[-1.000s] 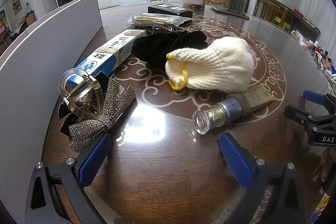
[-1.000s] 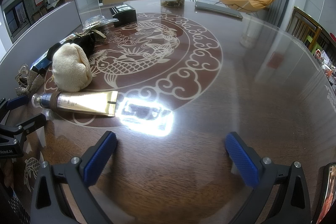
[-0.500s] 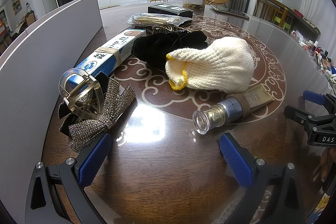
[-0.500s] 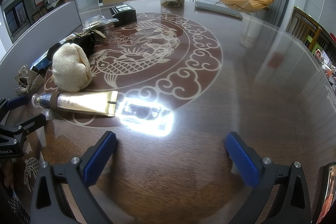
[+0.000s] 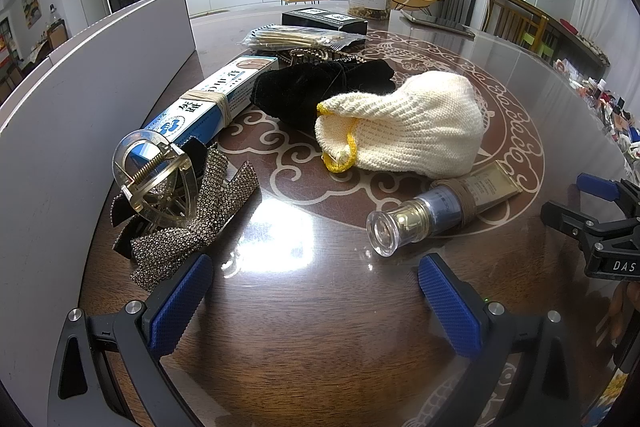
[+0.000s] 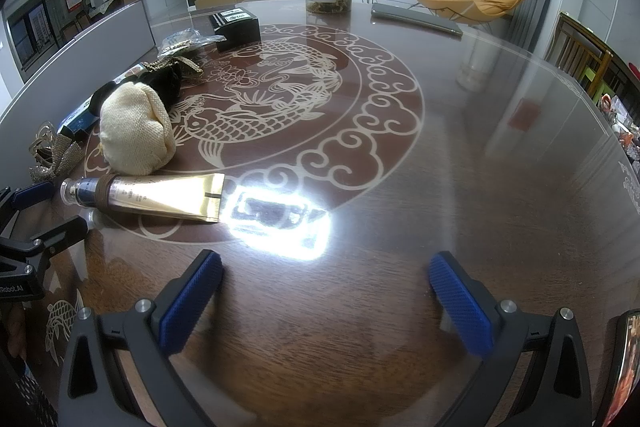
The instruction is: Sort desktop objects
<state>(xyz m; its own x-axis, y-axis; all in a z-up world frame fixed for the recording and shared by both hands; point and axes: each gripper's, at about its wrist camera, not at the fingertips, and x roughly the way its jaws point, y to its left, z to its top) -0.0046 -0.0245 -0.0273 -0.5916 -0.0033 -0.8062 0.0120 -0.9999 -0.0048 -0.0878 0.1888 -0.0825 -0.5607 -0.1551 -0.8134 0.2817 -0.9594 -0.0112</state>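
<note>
nothing we can see differs from the frames a second ago and half a second ago: every item lies where it lay, and both tongs hang in the same spots.

the dark patterned tabletop (image 6: 460, 155) carries a loose row of things along its left side, next to a grey board (image 5: 80, 99). largest is the cream knitted glove (image 5: 404, 125), bunched up with its yellow-edged cuff facing us, resting against a black cloth pouch (image 5: 316, 91) behind it. the blue and white box (image 5: 208, 105), bound with a rubber band, lies just beside the pouch. nearer us, the gold tube (image 5: 436, 209) lies on its side just in front of the glove, its clear cap pointing toward the left tongs. the sparkly bow (image 5: 200, 215) sits at the board's foot with a clear hair claw (image 5: 156, 179) on top of it.

the left tongs (image 5: 316, 303) hover spread wide, empty, just short of the tube and bow. the right tongs (image 6: 326, 297) are likewise spread and empty, over bare tabletop near a bright glare patch.
</note>
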